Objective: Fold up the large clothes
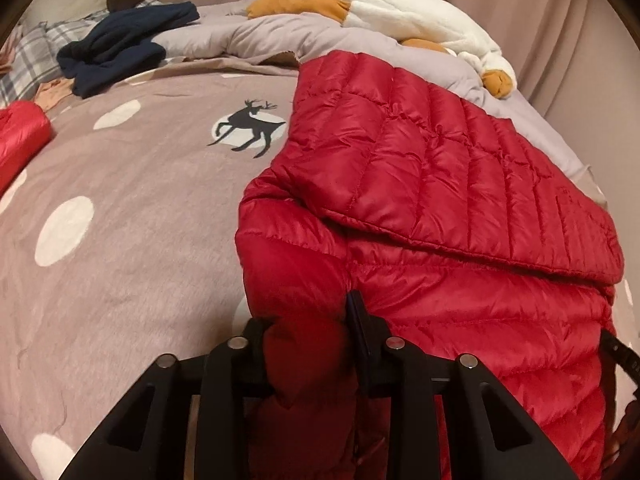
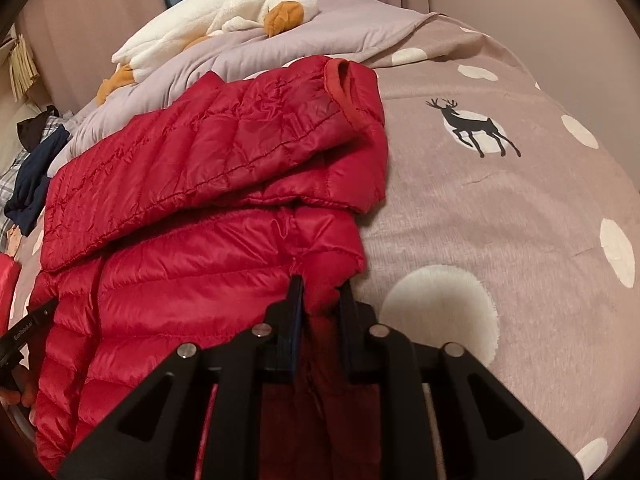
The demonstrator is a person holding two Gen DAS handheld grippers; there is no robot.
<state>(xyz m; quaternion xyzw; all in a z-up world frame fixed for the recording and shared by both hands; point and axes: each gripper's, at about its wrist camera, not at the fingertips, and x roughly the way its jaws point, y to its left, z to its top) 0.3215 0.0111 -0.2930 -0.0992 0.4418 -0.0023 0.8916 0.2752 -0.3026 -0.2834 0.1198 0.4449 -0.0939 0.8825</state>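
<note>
Both tongs are clamped on the jacket (image 1: 460,184). My left gripper (image 1: 316,320) pinches a bunched corner at its near left edge, and my right gripper (image 2: 320,300) bites the near right edge by a seam. The jacket lies on the bed (image 1: 132,240), with both sleeves already folded across the body, one cuff (image 2: 348,84) on top. The lengthwise fold is not done; I judge that's next, roughly halfway. The far hem is hard to see, possibly under the sleeves. A navy garment (image 1: 120,52) waits beyond.

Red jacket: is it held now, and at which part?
Yes. The left tool pinches the red jacket at one near corner, and the right tool pinches the other.
</note>
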